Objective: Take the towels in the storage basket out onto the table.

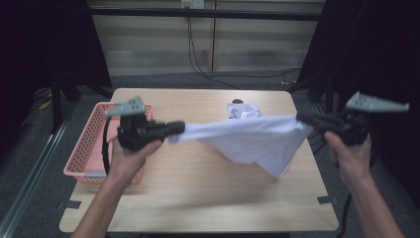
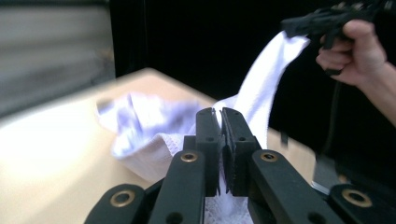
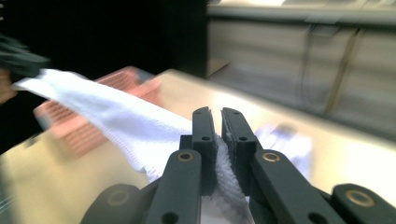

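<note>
Left gripper (image 1: 179, 128): held in the person's left hand (image 1: 130, 159) over the left part of the table (image 1: 198, 198). Jaws closed tight on one end of the white towel (image 1: 252, 139); in the left gripper view the cloth is pinched between the pads (image 2: 221, 135).

Right gripper (image 1: 303, 119): held in the person's right hand (image 1: 349, 154) past the right edge of the table. Jaws closed tight on the opposite end of the towel; in the right gripper view the cloth sits between the pads (image 3: 219, 135).

White towel: stretched between the two grippers, raised above the table. Upper edge taut; the rest hangs down in a loose fold toward the right side.

Pink basket (image 1: 91, 144): on the table's left edge, just behind the left hand.

Second white cloth (image 1: 243, 110): crumpled on the far side of the table, behind the towel
</note>
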`<state>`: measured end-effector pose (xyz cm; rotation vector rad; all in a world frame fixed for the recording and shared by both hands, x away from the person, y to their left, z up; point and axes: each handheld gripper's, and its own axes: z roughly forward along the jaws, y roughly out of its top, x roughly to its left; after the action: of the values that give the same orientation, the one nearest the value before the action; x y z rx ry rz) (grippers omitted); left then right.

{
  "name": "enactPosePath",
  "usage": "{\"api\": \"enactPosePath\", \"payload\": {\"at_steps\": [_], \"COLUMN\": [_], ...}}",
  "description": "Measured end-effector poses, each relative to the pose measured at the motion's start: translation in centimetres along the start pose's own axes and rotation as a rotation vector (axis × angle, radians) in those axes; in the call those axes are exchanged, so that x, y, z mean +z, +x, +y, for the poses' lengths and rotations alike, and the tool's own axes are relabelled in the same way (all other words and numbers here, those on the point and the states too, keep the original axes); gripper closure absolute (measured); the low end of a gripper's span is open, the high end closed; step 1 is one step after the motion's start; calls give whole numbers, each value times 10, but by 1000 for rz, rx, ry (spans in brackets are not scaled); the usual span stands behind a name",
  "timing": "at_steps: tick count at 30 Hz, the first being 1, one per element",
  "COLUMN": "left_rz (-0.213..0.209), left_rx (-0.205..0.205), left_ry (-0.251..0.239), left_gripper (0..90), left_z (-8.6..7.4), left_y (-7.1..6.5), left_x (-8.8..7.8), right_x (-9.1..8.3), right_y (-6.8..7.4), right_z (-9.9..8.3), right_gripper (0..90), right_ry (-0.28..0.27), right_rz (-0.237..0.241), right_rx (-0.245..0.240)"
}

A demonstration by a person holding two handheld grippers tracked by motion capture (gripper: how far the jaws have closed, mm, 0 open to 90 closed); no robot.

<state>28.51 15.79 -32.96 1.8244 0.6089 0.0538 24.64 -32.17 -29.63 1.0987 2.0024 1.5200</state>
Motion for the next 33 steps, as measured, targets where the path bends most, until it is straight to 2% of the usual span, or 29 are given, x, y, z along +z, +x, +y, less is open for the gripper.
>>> {"api": "enactPosePath", "payload": {"at_steps": [2, 4, 6, 7, 8, 9, 10, 11, 12, 13, 15, 16, 18, 19, 22, 23, 24, 25, 26, 27, 29, 31, 32, 33], "left_rz": [3, 5, -7, -3, -16, -30, -29, -35, -23, -16, -7, 1, 9, 10, 16, 12, 28, 23, 19, 36, 29, 63, 74, 66], "left_rx": [-40, -41, -62, -59, -57, -80, -97, -103, -108, -131, -139, -136, -123, -121, -125, -131, -118, -123, -123, -108, -112, -79, -81, -96], "left_ry": [49, 107, 125, 135, 140, 150, 179, 207, 224, 229, 230, 228, 240, 248, 245, 258, 270, 273, 275, 286, 289, 325, 336, 343], "left_gripper": [863, 862, 860, 858, 857, 857, 856, 851, 840, 820, 811, 794, 771, 756, 723, 707, 697, 685, 668, 651, 621, 577, 567, 561], "left_z": [-36, -65, -91, -103, -115, -127, -136, -144, -150, -153, -155, -153, -148, -144, -135, -133, -130, -126, -123, -119, -115, -113, -113, -114], "left_y": [-5, -14, -23, -28, -30, -31, -32, -33, -32, -30, -25, -22, -14, -9, 8, 14, 19, 24, 29, 32, 38, 41, 44, 47], "left_x": [1, -1, -9, -13, -18, -21, -21, -20, -19, -18, -16, -14, -6, 0, 25, 36, 46, 56, 65, 73, 88, 105, 113, 119], "right_x": [-4, -10, -17, -20, -22, -24, -24, -22, -19, -17, -16, -17, -18, -16, -4, 2, 7, 14, 21, 27, 38, 49, 55, 60], "right_y": [12, 28, 44, 51, 58, 63, 67, 71, 74, 77, 77, 75, 66, 61, 43, 37, 29, 20, 11, 4, -10, -22, -27, -30], "right_z": [-35, -66, -93, -106, -118, -130, -141, -151, -158, -164, -169, -169, -165, -164, -162, -163, -164, -165, -165, -166, -166, -168, -170, -172], "right_gripper": [843, 843, 843, 841, 839, 835, 831, 824, 805, 761, 724, 690, 657, 639, 615, 618, 633, 664, 688, 702, 707, 690, 671, 641], "right_ry": [38, 79, 108, 122, 139, 148, 155, 182, 217, 239, 248, 234, 206, 212, 234, 248, 258, 258, 270, 292, 315, 346, 354, 368], "right_rz": [37, 71, 118, 131, 144, 145, 168, 187, 184, 191, 183, 175, 166, 143, 92, 63, 47, 45, 17, -14, -31, -41, -47, -52], "right_rx": [24, 39, 69, 75, 83, 93, 121, 122, 112, 104, 108, 111, 129, 117, 112, 98, 97, 105, 104, 105, 106, 116, 108, 118]}}
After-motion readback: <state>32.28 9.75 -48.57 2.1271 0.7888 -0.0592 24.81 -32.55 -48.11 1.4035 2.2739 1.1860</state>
